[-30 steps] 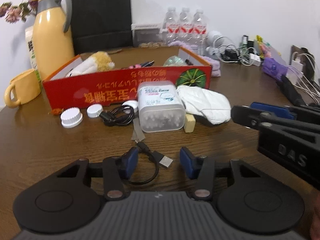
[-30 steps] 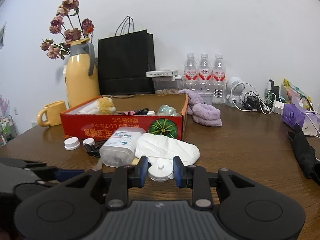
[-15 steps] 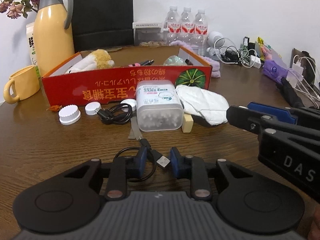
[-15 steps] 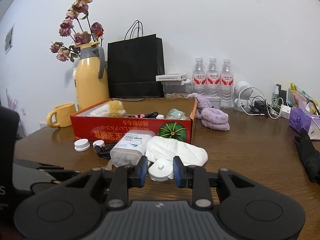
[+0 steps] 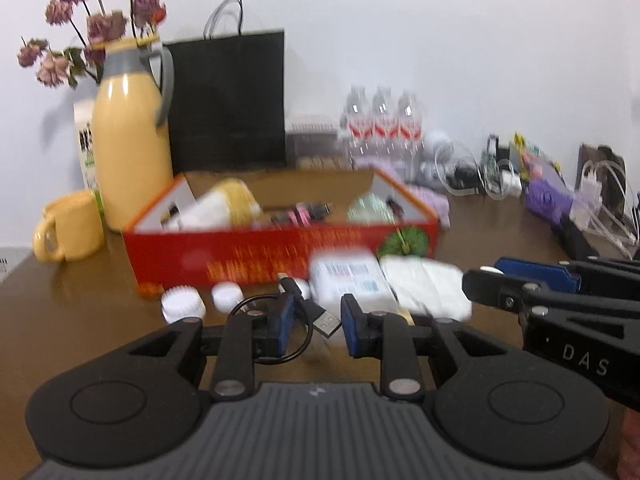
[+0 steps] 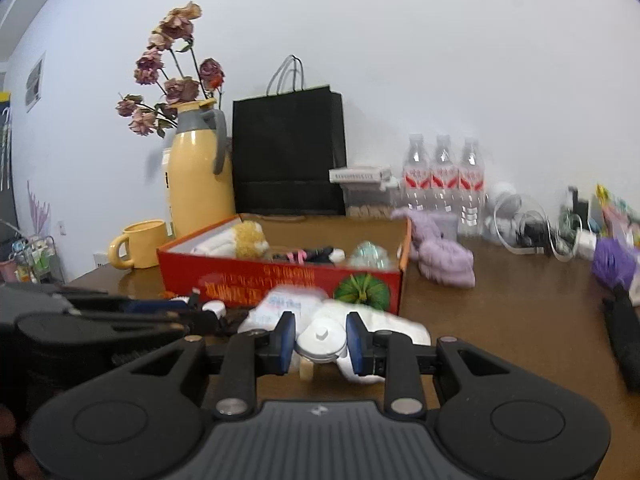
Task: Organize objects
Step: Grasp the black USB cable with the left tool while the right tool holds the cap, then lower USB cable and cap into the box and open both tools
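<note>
Left claw now narrowed on the black USB cable, jaws drawn in within the last second from a wide straddle over the plug; cable lifted off the table, loop hanging below the left pad, plug jutting out between the pads. Means one loose item picked up and ready to go into the box, though grip looks slight. Right claw clamped on the white round cap, same as a second ago, held above the table just this side of the white cloth.

Ahead of both claws: red cardboard box, open-topped, already holding a plush toy at the left, pink and black pens mid-box, a pale green wrapped thing toward the right. Between claws and box, not yet stowed: clear tub of cotton swabs, two white caps.
</note>
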Available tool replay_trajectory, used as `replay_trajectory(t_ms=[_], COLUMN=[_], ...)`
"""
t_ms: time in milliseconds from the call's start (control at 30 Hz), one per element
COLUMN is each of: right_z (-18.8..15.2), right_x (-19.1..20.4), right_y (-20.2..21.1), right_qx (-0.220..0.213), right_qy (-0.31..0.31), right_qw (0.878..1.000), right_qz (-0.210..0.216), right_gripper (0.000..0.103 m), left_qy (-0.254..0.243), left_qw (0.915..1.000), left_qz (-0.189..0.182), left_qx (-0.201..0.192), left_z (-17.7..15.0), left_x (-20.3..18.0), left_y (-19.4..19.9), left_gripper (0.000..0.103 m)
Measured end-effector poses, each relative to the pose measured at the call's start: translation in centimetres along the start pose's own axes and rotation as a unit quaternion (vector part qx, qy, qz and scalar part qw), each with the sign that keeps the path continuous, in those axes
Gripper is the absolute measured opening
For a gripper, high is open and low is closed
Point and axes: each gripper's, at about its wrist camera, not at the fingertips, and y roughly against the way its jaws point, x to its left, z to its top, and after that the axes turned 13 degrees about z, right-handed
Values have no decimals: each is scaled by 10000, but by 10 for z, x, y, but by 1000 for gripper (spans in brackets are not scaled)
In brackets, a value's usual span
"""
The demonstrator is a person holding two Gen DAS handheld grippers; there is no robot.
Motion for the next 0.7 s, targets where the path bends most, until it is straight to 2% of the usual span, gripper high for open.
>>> replay_trajectory(t_ms=[233,400,500,700], right_z=[45,70,77,74], right_x=[7,2,-5,-24], right_y=[-37,-81,-109,-147], right_qx=[-107,-176,-198,-25], right_qy=[429,318,202,187], right_qw=[9990,9991,9991,9983], right_qz=[-110,-233,-317,-548], right_gripper=[26,26,26,26], left_qy=[224,452,711,724], left_qw=[9989,9972,9958,9963], left_qz=[17,24,16,71], left_qx=[-414,-596,-582,-447], left_z=[46,73,89,101], left_x=[18,20,22,19], left_y=[-16,-43,-65,-107], left_gripper=[26,27,27,27])
